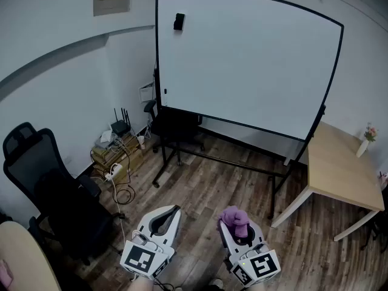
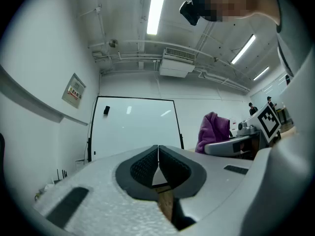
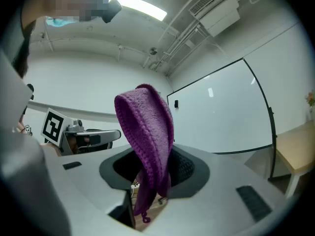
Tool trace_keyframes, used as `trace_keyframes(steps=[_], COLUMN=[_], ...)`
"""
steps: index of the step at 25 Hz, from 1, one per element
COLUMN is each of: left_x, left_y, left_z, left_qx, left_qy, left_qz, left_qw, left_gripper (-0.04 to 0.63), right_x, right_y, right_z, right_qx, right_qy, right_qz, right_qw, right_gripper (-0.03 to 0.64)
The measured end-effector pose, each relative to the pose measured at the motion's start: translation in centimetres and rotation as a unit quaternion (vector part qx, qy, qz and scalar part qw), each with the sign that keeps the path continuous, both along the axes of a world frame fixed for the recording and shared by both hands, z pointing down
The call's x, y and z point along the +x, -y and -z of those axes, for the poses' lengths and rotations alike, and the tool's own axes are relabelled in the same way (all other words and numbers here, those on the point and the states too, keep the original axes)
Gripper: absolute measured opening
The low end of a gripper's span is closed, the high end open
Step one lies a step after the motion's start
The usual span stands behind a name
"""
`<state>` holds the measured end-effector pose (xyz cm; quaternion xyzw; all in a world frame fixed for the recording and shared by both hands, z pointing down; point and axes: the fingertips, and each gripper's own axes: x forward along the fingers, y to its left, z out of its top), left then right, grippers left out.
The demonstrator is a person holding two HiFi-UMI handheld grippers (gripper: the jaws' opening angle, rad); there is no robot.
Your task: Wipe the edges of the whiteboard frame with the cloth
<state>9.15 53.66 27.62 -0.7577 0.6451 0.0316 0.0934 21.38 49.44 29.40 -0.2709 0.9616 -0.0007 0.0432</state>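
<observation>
Right gripper view: the purple cloth (image 3: 146,127) is clamped upright in the right gripper (image 3: 152,168), its folded top pointing up, well short of the whiteboard (image 3: 221,112). The left gripper (image 2: 158,159) is closed on nothing.

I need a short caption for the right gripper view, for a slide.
Right gripper clamps a purple cloth, with the whiteboard ahead, not yet touched.

Open floor (image 1: 206,193) before whiteboard (image 1: 242,59), office chair (image 1: 54,193) left, table (image 1: 339,168) right
</observation>
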Motion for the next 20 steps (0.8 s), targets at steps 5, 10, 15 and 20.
trace_keyframes(steps=[5, 10, 15, 20], left_x=[-1.1, -2.2, -3.3, -4.7], left_y=[-0.6, -1.3, -1.9, -2.7], left_z=[-0.1, -0.4, -0.5, -0.6], left_qx=[-0.002, -0.004, -0.003, -0.003], left_qy=[-0.002, 0.000, 0.001, 0.001], left_qz=[-0.007, -0.014, -0.016, -0.017], left_qw=[1.0000, 0.9999, 0.9999, 0.9999], left_gripper=[0.020, 0.020, 0.020, 0.020], right_x=[-1.3, -2.8, -4.1, -5.7], right_y=[-0.6, -1.4, -2.0, -2.8], right_z=[0.0, -0.1, -0.2, -0.5], right_qx=[0.000, 0.003, 0.005, 0.000], right_qy=[-0.001, -0.002, -0.003, -0.002], right_qz=[-0.006, -0.008, -0.008, -0.009], right_qw=[1.000, 1.000, 1.000, 1.000], right_gripper=[0.141, 0.141, 0.141, 0.141])
